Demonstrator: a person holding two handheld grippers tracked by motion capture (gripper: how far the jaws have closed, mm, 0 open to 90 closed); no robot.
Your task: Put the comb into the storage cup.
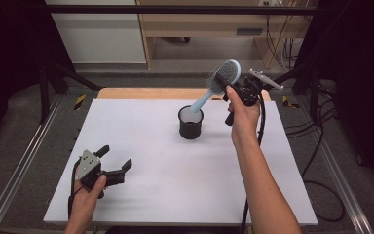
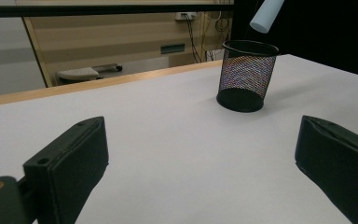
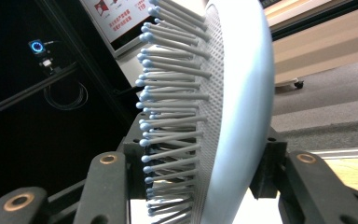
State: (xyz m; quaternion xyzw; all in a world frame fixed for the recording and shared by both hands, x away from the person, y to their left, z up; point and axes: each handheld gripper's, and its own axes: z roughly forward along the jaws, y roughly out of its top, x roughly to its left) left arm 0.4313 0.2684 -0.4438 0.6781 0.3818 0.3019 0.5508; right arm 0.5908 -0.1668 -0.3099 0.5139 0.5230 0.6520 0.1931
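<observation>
A light-blue hairbrush [image 1: 222, 78] hangs in the air, head up, its handle slanting down toward a black mesh cup [image 1: 191, 123] at the table's far middle. My right gripper [image 1: 230, 84] is shut on the brush head. In the right gripper view the bristles [image 3: 168, 116] and the brush's pale back [image 3: 242, 112] sit clamped between the jaws. The handle tip [image 2: 266, 15] hovers just above the cup's rim [image 2: 251, 46] in the left gripper view. My left gripper [image 1: 116, 158] rests at the table's near left, open, nothing between its fingers.
The white table top [image 1: 156, 170] has a wooden strip [image 1: 151, 93] along its far edge. Metal rails [image 1: 19, 170] run down both sides. Black cables [image 1: 316, 146] trail on the floor at the right. A wooden cabinet [image 1: 199, 24] stands beyond the table.
</observation>
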